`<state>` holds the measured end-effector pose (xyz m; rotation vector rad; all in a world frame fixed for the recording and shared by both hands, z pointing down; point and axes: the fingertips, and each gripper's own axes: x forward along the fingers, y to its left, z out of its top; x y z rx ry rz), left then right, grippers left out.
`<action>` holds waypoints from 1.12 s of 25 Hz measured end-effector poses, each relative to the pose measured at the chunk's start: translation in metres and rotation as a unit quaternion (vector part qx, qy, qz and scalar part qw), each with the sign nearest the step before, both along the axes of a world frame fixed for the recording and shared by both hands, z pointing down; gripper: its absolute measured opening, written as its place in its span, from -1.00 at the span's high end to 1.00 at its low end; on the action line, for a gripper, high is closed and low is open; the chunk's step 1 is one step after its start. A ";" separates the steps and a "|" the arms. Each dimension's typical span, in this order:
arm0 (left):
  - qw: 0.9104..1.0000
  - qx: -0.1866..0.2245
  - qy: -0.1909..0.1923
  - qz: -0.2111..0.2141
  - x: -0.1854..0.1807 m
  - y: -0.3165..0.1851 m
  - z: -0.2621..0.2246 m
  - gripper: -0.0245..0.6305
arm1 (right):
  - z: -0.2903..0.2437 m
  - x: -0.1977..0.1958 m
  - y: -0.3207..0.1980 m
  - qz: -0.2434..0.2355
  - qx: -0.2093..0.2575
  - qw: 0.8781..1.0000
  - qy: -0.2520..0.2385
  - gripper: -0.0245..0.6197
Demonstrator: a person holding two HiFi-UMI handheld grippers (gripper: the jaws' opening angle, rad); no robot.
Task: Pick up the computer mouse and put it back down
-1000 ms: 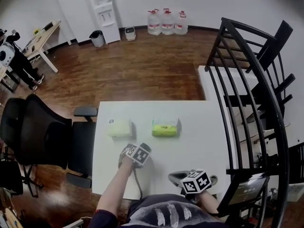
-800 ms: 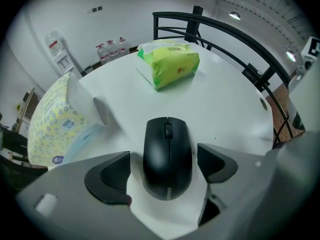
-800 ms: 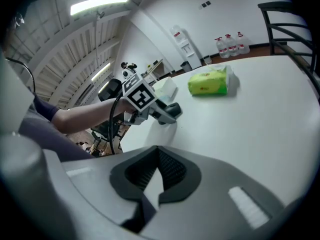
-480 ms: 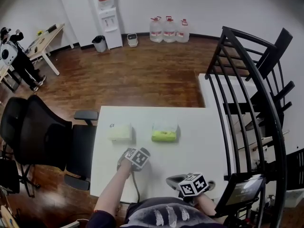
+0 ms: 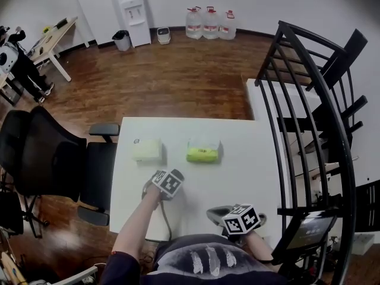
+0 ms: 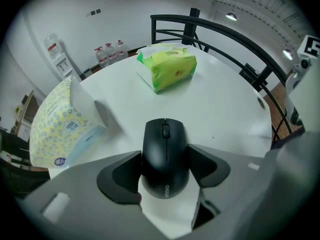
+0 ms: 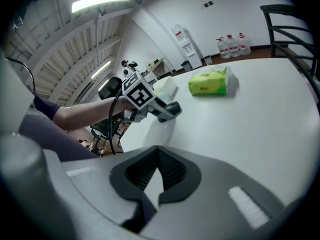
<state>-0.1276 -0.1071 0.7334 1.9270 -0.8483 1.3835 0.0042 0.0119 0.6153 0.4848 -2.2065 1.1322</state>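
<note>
A black computer mouse [image 6: 165, 156] lies on the white table [image 5: 237, 159], seen in the left gripper view. My left gripper [image 6: 166, 170] is shut on it, one dark pad pressed on each flank. In the head view the left gripper [image 5: 163, 186] points steeply down at the table's near left and hides the mouse. My right gripper [image 7: 159, 181] is shut with nothing between its pads; it hovers over the near right edge [image 5: 221, 214]. The right gripper view shows the left gripper [image 7: 167, 110] tip-down on the table.
A green tissue pack [image 5: 203, 151] and a pale yellow pack [image 5: 148, 151] lie beyond the mouse. A black office chair [image 5: 47, 159] stands to the left, a black metal railing [image 5: 303, 100] to the right. Water bottles [image 5: 209, 24] line the far wall.
The head view has drifted slightly. Both grippers keep their places on the table.
</note>
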 end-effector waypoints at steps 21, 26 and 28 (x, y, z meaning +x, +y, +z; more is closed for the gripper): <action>0.998 0.024 0.034 -0.039 0.006 0.030 -0.058 0.00 | -0.005 0.009 0.008 0.014 0.009 1.000 -0.005 0.91; 0.996 0.025 0.078 -0.039 0.018 0.044 -0.089 0.00 | -0.005 0.014 0.008 0.020 0.010 1.000 -0.007 0.91; 0.994 0.034 0.094 -0.031 0.023 0.046 -0.104 0.00 | -0.004 0.016 0.009 0.022 0.009 1.000 -0.007 0.91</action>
